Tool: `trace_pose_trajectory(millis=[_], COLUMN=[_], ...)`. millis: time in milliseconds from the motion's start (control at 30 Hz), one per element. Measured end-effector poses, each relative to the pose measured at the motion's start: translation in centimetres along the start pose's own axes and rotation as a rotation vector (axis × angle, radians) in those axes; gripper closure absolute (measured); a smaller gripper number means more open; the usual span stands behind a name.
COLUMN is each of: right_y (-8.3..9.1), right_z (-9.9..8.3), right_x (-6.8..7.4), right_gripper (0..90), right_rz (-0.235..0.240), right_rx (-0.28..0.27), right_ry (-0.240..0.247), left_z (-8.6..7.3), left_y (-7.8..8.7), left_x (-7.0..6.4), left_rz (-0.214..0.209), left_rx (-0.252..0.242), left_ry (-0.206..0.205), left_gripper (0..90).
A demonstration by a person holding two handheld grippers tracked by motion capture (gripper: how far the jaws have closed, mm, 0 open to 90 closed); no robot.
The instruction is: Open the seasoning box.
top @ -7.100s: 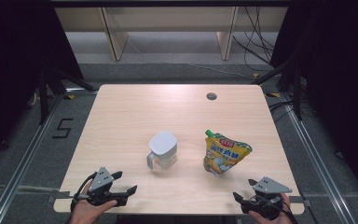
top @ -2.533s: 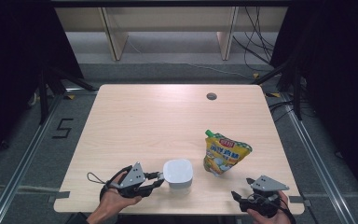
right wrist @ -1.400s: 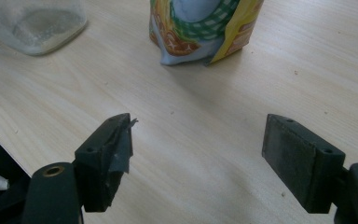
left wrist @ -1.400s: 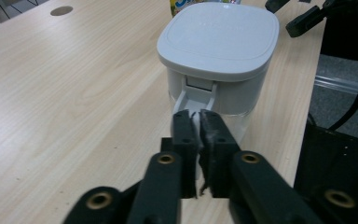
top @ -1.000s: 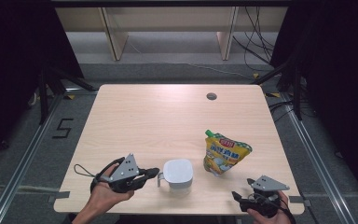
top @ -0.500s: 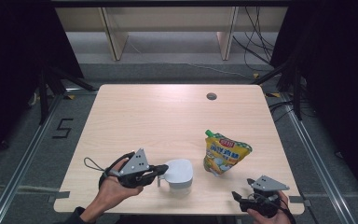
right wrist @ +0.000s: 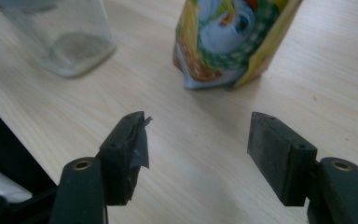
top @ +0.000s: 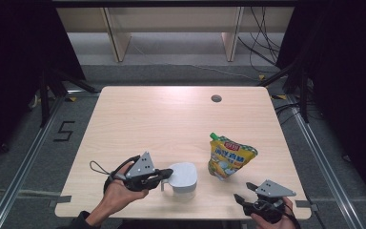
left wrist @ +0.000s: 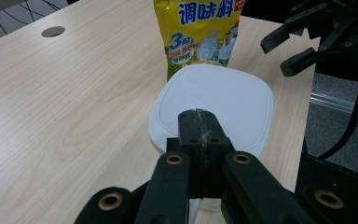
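While pressing at the white-lidded jug [top: 183, 176] from the left, risks shoving it instead of lifting it. Left claw [top: 167, 172] jaws fully together, tips over the lid [left wrist: 214, 98] rim; handle hidden beneath, so cannot tell whether anything is actually pinched. Jug close to the near edge of the table [top: 171, 114], just left of the yellow pouch [top: 228, 160]. Could slide right and topple the pouch, or tip off the near edge if nudged. Might also swing from a one-sided hold. Right claw [top: 242, 193] wide, holding nothing, near right corner, too far off to steady anything.
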State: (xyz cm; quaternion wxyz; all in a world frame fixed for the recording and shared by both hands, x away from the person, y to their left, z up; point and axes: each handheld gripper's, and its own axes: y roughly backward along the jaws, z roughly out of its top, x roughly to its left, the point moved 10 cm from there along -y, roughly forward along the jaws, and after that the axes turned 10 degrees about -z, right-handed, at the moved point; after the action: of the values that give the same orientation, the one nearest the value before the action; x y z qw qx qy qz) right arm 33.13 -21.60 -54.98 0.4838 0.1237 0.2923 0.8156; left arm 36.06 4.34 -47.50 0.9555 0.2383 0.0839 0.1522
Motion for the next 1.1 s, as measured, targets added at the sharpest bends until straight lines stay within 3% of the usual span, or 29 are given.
trace_pose_trajectory(millis=[133,167,267,300,333,400,433,500,533,633,733,767,833,900,1067,1100], right_y=[0.4,0.6,0.7,0.6,0.8,0.5,0.4,0.5,0.3,0.1,-0.2,-0.3,-0.7,-0.8,-0.8,-1.0], right_z=[0.8,1.6,2.1,2.5,2.6,3.3,3.6,3.7,4.0,4.3,4.9,4.9,5.4,5.7,6.4,6.9], right_x=[0.8,1.4,1.9,1.9,2.5,2.7,3.4,3.7,3.7,4.3,4.7,4.8,5.1,5.8,6.7,7.0], right_gripper=[46.3,51.9,55.9,58.2,60.1,63.8,66.4,67.0,68.6,71.8,74.7,75.4,77.4,79.2,84.3,86.7], right_rz=[0.024,0.051,0.063,0.064,0.075,0.073,0.097,0.086,0.089,0.108,0.12,0.122,0.123,0.149,0.177,0.189], right_rx=[-0.041,-0.083,-0.103,-0.129,-0.115,-0.159,-0.153,-0.148,-0.162,-0.158,-0.175,-0.169,-0.191,-0.191,-0.199,-0.226], right_ry=[-0.014,-0.014,-0.011,0.016,-0.001,0.043,0.042,0.019,0.056,0.038,0.06,0.058,0.079,0.085,0.075,0.101], left_z=[-0.1,-0.1,-0.1,-0.2,-0.2,-0.2,-0.2,-0.2,-0.2,-0.2,-0.3,-0.4,-0.5,-0.5,-0.5,-0.5], left_y=[0.1,0.1,0.2,0.2,0.2,0.2,0.2,0.2,0.2,0.2,0.4,0.5,0.6,0.6,0.6,0.6], left_x=[0.0,0.0,0.0,0.0,0.0,-0.1,-0.2,-0.2,-0.2,-0.2,0.2,0.1,0.2,0.2,0.1,0.0], left_rz=[0.006,0.007,0.007,0.008,0.009,-0.001,-0.007,-0.003,-0.002,0.007,0.023,0.024,0.029,0.032,0.036,0.032], left_rx=[-0.001,-0.006,-0.009,-0.012,-0.013,-0.017,-0.022,-0.027,-0.025,-0.031,-0.021,-0.028,-0.019,-0.022,-0.026,-0.032], left_ry=[0.006,0.012,0.004,0.008,0.01,0.021,0.022,0.023,0.022,0.028,0.009,0.031,0.012,0.013,0.012,0.016], left_gripper=[89.1,89.1,89.1,89.1,89.1,89.1,89.1,89.1,89.1,89.1,89.1,89.1,89.1,89.1,89.1,89.1])
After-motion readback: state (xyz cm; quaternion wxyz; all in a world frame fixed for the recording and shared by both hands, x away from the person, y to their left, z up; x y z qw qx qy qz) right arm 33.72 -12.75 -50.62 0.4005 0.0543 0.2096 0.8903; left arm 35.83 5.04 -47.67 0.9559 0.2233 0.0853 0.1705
